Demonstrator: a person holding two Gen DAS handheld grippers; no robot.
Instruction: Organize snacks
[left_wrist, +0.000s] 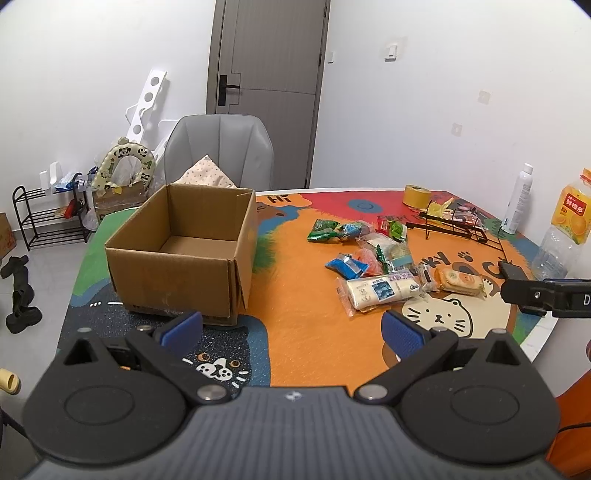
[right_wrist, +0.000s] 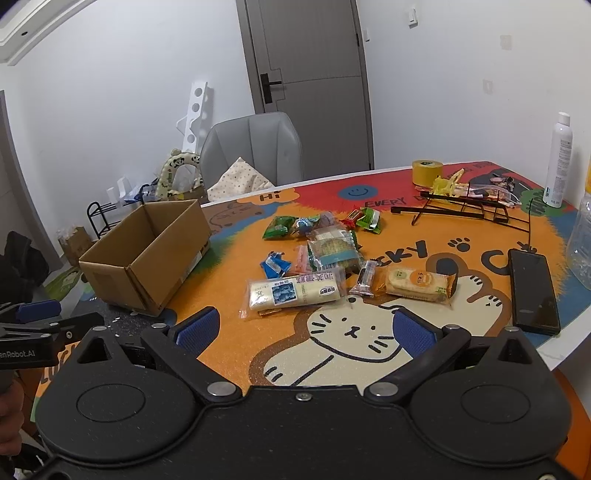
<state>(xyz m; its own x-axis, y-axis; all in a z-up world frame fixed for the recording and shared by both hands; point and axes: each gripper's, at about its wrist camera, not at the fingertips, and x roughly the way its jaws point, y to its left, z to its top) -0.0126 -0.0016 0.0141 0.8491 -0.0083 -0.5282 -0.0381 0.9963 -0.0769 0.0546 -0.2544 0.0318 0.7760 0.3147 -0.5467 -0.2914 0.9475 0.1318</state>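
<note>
An open, empty cardboard box (left_wrist: 177, 254) stands on the left of the table; it also shows in the right wrist view (right_wrist: 147, 254). Several wrapped snacks lie in a loose pile to its right, among them a long white cracker pack (left_wrist: 380, 291) (right_wrist: 295, 291), an orange biscuit pack (left_wrist: 461, 282) (right_wrist: 417, 282), a blue packet (left_wrist: 347, 266) (right_wrist: 275, 266) and a green packet (left_wrist: 323, 230) (right_wrist: 277, 227). My left gripper (left_wrist: 291, 330) is open and empty, above the near table edge in front of the box. My right gripper (right_wrist: 306, 330) is open and empty, just short of the white cracker pack.
A black phone (right_wrist: 532, 291) lies at the right edge. A black wire rack (right_wrist: 469, 210), a yellow tape roll (right_wrist: 426, 172), a white spray bottle (right_wrist: 559, 162) and an orange drink bottle (left_wrist: 569, 221) stand at the back right. A grey chair (left_wrist: 221, 151) is behind the table.
</note>
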